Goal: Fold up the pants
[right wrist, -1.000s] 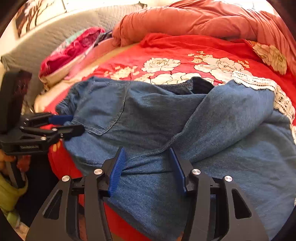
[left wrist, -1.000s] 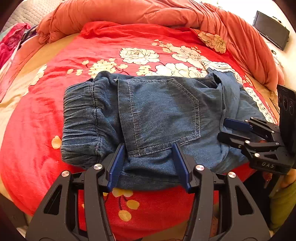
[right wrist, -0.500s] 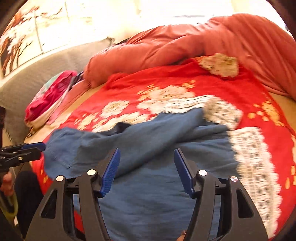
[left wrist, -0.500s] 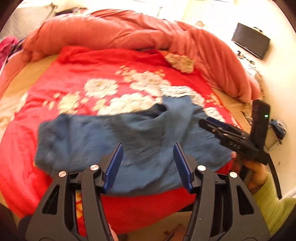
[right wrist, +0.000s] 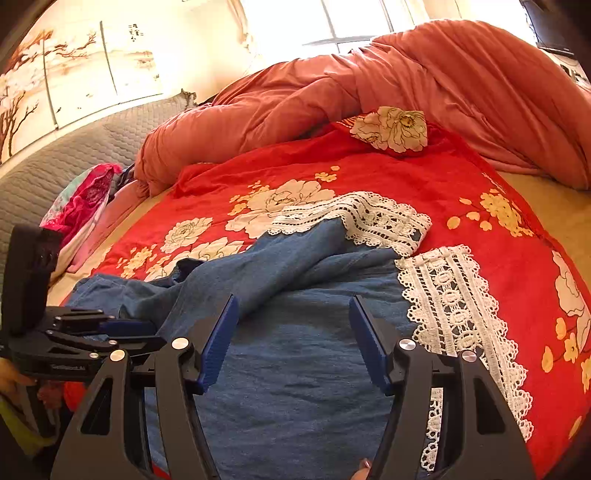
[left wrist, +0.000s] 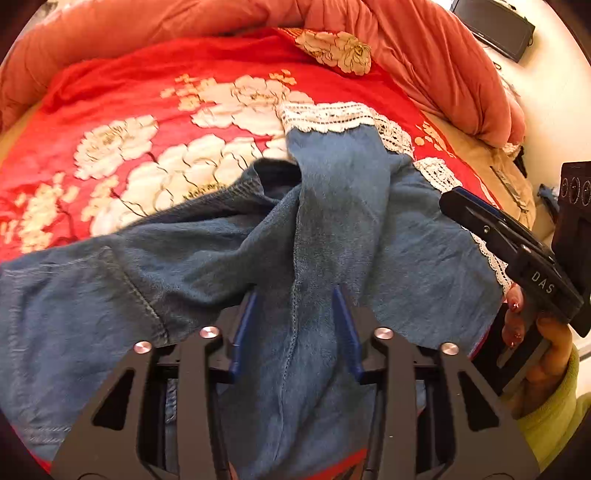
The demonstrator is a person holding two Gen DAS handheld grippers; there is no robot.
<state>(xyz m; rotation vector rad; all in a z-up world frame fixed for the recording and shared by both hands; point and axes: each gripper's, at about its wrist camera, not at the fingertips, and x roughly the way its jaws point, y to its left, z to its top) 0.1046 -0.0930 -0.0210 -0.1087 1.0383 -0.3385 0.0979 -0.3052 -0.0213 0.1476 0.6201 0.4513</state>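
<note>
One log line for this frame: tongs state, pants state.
left tongs: closing on bunched denim, grip unclear | right tongs: open, above fabric, empty | pants: rumpled on red bedspread, lace hems showing, unfolded

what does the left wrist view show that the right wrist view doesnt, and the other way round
Only the left wrist view shows the dark screen on the wall and the left gripper closed on a bunched fold of the pants.

Only the right wrist view shows the blossom painting, the grey headboard, the pink cloth and the right gripper open above the denim.

Both show the pants with their lace hems on the red floral blanket, and the heaped orange duvet.
</note>
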